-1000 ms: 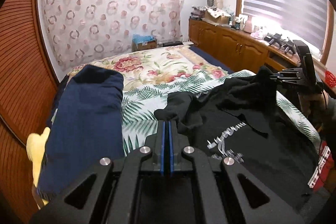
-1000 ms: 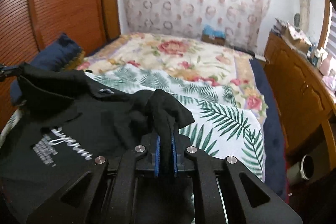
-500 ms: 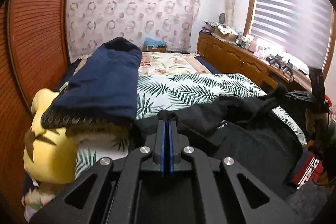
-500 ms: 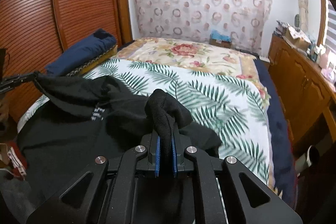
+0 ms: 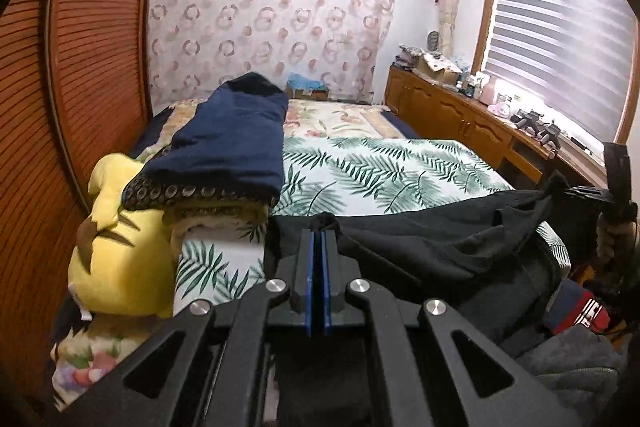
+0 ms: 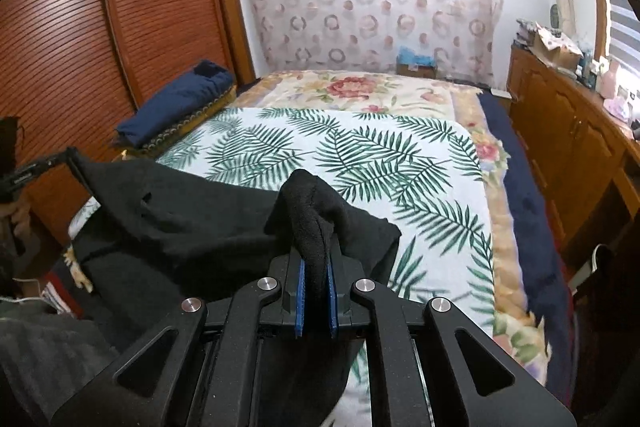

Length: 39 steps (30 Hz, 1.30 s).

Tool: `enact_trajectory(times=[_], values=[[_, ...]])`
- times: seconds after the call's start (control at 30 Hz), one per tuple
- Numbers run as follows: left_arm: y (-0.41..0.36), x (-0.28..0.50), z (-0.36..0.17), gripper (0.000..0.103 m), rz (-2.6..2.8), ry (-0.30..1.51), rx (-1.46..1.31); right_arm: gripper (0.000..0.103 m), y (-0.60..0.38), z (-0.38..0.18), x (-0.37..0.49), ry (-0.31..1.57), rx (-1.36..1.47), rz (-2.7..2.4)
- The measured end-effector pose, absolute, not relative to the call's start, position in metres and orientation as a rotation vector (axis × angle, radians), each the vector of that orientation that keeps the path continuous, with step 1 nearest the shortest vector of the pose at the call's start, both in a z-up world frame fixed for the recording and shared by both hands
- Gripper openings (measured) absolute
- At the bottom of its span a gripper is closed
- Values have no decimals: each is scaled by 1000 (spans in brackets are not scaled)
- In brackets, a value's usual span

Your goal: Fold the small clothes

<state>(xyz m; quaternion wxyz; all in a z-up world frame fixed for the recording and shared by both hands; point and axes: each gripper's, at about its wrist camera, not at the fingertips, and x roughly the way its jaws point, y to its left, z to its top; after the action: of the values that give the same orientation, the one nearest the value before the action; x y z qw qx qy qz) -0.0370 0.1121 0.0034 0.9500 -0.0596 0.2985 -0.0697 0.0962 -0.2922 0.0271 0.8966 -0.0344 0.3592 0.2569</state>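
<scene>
- Two grippers hold one black garment (image 6: 180, 227) between them, stretched across the near edge of the bed (image 6: 420, 167).
- Left gripper (image 5: 319, 259): jaws together, blue pads clamped on a thin edge of the cloth, a small tuft showing just past the tips.
- Right gripper (image 6: 316, 275): jaws clamped on a thick rolled bunch of the same cloth, so the pads sit slightly apart around it.
- Each gripper shows in the other's view: the right one at the far right of the left wrist view, the left one at the far left of the right wrist view, both with cloth trailing from the tips.
- Long axis of the garment runs from gripper to gripper, across the bed's width; the body sags between and hangs toward the near edge.
- Key relation: open palm-leaf bedding lies straight ahead of both sets of jaws. Judgement: the next move is probably a forward lay-down, both hands equally placed for it.
- Around: folded navy blanket (image 5: 236, 135) on a patterned cushion at the left edge of the bed, yellow plush toy (image 5: 120, 247) just in front of it; wooden cabinets (image 6: 568, 131) along the right wall.
- Obstruction: the navy stack and the plush sit near the left gripper; the cloth could snag there if swung wide.
</scene>
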Motion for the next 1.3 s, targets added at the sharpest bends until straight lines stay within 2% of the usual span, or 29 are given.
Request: enact_trajectory(times=[0.17,0.23,0.43,0.57,0.6,0.63,0.7,1.03,1.1,1.3], values=[[123,-33,-5,10,-87,635,-141,6,-291,13,82,793,-111,536],[126,-24,-10,18,-90,665,-145,7,-288,1,80,814,-141,528],[120,5,-28,23,-87,726,-128,13,-296,-10,85,830,-149,491],[113,27,-40,26,-87,763,-98,26,-299,-4,87,806,-172,465],[111,36,-46,27,-86,780,-93,33,-299,-2,87,797,-180,464],[111,42,-49,27,-87,794,-94,44,-299,0,88,785,-192,457],[111,57,-59,27,-87,827,-92,50,-299,4,92,768,-204,446],[117,89,-93,27,-73,943,-91,55,-284,-14,142,814,-203,444],[118,89,-96,27,-75,951,-92,60,-281,-22,151,831,-204,440],[124,87,-99,31,-82,944,-111,61,-280,-46,175,883,-192,413]])
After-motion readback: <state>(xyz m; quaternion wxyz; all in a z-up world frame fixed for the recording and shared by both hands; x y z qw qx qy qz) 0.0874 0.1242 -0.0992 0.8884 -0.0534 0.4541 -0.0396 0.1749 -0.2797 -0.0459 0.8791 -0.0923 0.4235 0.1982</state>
